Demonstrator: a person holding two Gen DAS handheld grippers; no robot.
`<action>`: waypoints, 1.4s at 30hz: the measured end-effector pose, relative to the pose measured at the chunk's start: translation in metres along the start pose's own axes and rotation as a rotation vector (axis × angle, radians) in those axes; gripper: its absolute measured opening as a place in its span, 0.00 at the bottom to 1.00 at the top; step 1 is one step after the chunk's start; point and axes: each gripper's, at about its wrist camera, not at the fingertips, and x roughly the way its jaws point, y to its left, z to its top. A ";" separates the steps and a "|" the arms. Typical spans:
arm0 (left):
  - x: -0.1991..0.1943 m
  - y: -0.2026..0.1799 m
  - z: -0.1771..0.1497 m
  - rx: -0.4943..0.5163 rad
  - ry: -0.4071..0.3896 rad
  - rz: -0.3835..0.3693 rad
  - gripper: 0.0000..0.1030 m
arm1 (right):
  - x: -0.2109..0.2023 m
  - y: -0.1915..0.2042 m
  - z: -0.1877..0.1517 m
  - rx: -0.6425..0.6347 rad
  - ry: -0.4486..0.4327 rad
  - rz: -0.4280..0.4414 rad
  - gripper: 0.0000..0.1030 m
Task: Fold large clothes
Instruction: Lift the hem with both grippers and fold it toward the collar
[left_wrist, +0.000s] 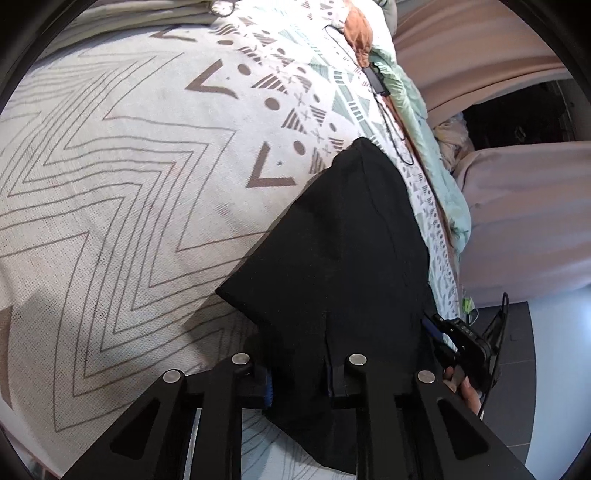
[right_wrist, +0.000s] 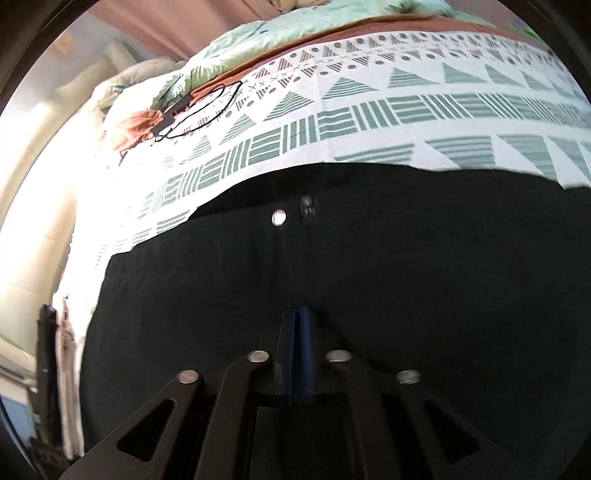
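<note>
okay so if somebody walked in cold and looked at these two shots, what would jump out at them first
The black garment dominates: it fills the lower half of the right wrist view and drapes over the left gripper, whose fingers stand apart around a fold of it. Under it spreads the patterned bedspread, zigzags on the left, triangles toward the far edge. The right gripper looks pinched shut over the cloth.

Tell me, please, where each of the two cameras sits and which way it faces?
Left wrist: on the left gripper, looking along its open fingers at black trousers on the patterned bedspread; the right gripper shows at right.
Right wrist: on the right gripper, fingers closed, facing the trousers' waistband button and the bedspread beyond.
Shared: trousers, bedspread, black cable.
</note>
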 end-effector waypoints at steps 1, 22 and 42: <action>-0.003 -0.003 0.000 0.010 -0.006 -0.009 0.15 | -0.007 0.001 0.000 0.002 -0.007 0.010 0.33; -0.049 -0.147 -0.006 0.291 -0.029 -0.203 0.12 | -0.114 -0.005 -0.152 -0.010 -0.080 0.172 0.32; -0.022 -0.289 -0.091 0.538 0.074 -0.260 0.11 | -0.104 -0.039 -0.188 0.132 -0.068 0.180 0.24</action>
